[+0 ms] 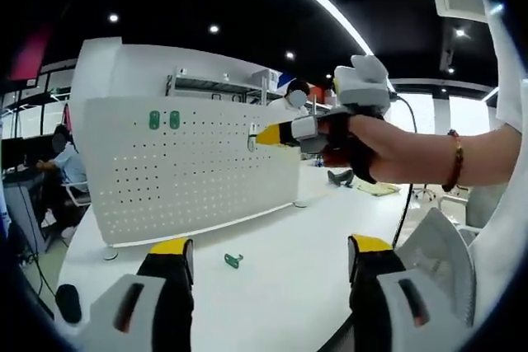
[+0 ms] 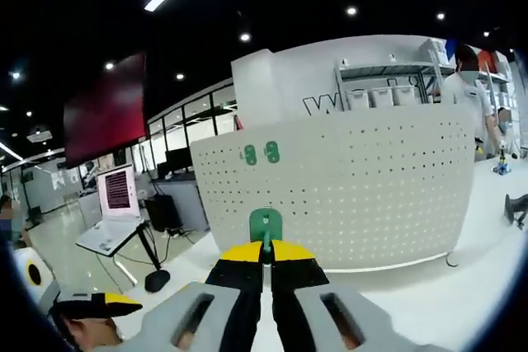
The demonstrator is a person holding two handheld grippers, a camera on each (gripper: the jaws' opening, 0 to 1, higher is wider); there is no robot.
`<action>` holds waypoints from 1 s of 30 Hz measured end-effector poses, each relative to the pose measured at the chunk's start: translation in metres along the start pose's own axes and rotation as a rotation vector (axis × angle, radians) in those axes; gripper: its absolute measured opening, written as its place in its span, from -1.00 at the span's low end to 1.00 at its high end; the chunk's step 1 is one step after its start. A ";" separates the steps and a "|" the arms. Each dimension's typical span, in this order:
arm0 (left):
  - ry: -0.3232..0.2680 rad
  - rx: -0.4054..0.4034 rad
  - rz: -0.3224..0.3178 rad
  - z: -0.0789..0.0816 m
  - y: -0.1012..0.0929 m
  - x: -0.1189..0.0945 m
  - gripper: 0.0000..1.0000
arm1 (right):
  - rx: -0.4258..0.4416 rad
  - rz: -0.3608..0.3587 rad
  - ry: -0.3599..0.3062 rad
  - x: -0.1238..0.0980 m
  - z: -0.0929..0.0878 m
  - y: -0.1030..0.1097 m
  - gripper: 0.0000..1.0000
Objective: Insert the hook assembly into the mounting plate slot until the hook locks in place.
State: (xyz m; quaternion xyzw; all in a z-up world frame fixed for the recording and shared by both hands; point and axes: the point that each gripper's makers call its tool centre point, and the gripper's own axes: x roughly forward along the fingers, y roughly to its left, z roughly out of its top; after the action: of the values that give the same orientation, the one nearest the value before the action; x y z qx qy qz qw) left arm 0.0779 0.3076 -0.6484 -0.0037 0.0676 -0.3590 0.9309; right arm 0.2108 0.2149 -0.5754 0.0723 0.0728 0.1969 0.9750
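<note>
Two green hooks (image 2: pixel 260 153) are already seated high on the white pegboard (image 2: pixel 371 179), beyond the right claw (image 2: pixel 266 255), which is clamped on a third green hook (image 2: pixel 266 227) raised before the board. A misjudged approach angle could, in all likelihood, leave the hook caught on the perforations or unlocked, since the slot is not resolved in the right gripper view. A further green hook (image 1: pixel 233 260) lying on the worktop (image 1: pixel 280 286) ahead of the left claw (image 1: pixel 271 255), whose jaws stand apart and empty, is disclosed by the left gripper view alone.
</note>
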 end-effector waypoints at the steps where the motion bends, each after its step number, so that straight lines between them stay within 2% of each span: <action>1: -0.001 0.005 -0.003 0.001 -0.001 -0.001 0.59 | 0.003 -0.001 0.000 0.001 0.000 0.000 -0.98; 14: -0.001 0.017 -0.006 0.002 0.009 -0.004 0.64 | 0.002 -0.039 -0.018 0.019 0.014 -0.007 -0.98; 19: 0.018 0.031 -0.016 -0.002 0.013 -0.003 0.67 | 0.005 -0.057 -0.034 0.026 0.024 -0.010 -0.98; 24: 0.025 0.037 -0.010 -0.005 0.016 -0.004 0.65 | -0.005 -0.071 -0.049 0.035 0.034 -0.009 -0.98; 30: 0.020 0.032 -0.016 -0.006 0.015 -0.004 0.67 | -0.020 -0.082 -0.054 0.044 0.037 -0.005 -0.98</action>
State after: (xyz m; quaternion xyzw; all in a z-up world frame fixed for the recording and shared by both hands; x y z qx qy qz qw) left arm 0.0842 0.3222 -0.6544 0.0143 0.0712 -0.3672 0.9273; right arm 0.2589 0.2236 -0.5449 0.0648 0.0473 0.1554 0.9846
